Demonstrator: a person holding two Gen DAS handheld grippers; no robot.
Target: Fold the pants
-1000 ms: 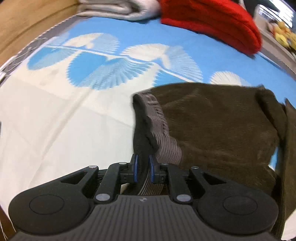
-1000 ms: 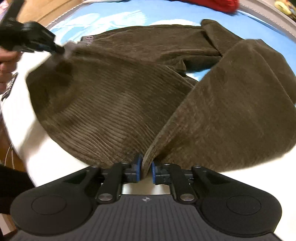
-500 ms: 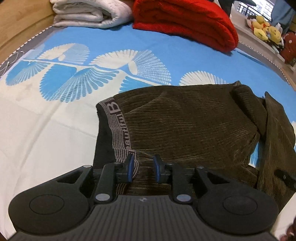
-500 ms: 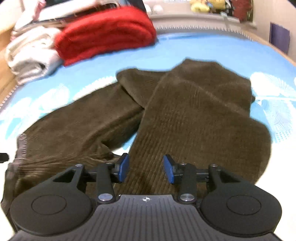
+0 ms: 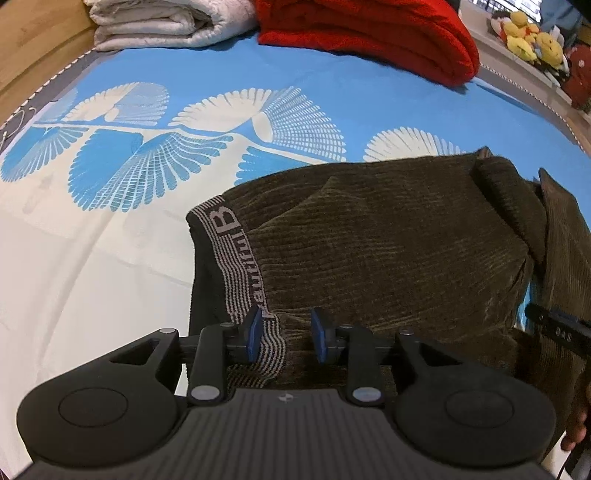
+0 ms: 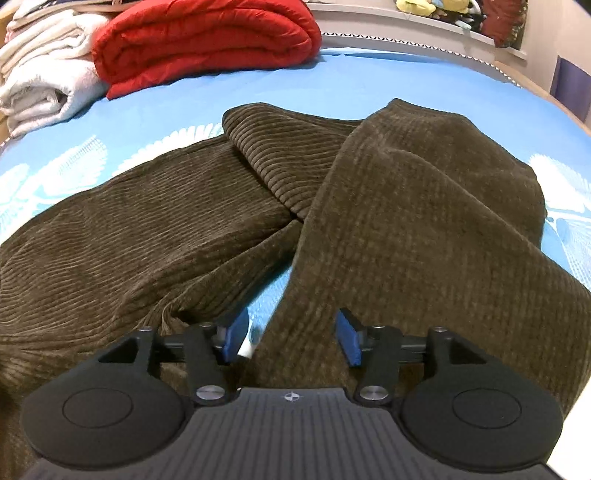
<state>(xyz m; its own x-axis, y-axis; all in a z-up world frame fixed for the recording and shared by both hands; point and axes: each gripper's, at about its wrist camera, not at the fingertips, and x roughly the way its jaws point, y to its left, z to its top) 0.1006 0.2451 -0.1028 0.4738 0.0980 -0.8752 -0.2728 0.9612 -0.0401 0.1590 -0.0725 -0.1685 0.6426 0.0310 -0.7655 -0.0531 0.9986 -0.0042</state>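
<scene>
Brown corduroy pants (image 5: pixel 388 243) lying across the bed, waist end toward the left side, legs crossing over each other on the right, so only part-folded at best, judging by the lay. Left gripper (image 5: pixel 286 334) hovering right at the striped elastic waistband (image 5: pixel 236 258), blue pads apart with a loose bit of that band sitting between them, not pinched. Looks like a spot picked for grabbing the waist edge, since that's the stiffest handle on the garment. Right gripper (image 6: pixel 291 341) spread wider, parked over the near edge of the upper pant leg (image 6: pixel 424 221), nothing clamped there either; probably lined up to lift that leg and lay it over the other one (image 6: pixel 147 221). Sliver of sheet showing between the two legs, so not stacked flush yet. Soft surface underneath: blue bedsheet with white fan-shaped print (image 5: pixel 184 122), going plain white nearer the camera. At the far end, a folded red blanket (image 6: pixel 203 40) touching a folded white quilt (image 6: pixel 40 81). Stuffed toys (image 5: pixel 528 33) on a ledge past the bed, wooden frame (image 5: pixel 33 51) off to the left.
</scene>
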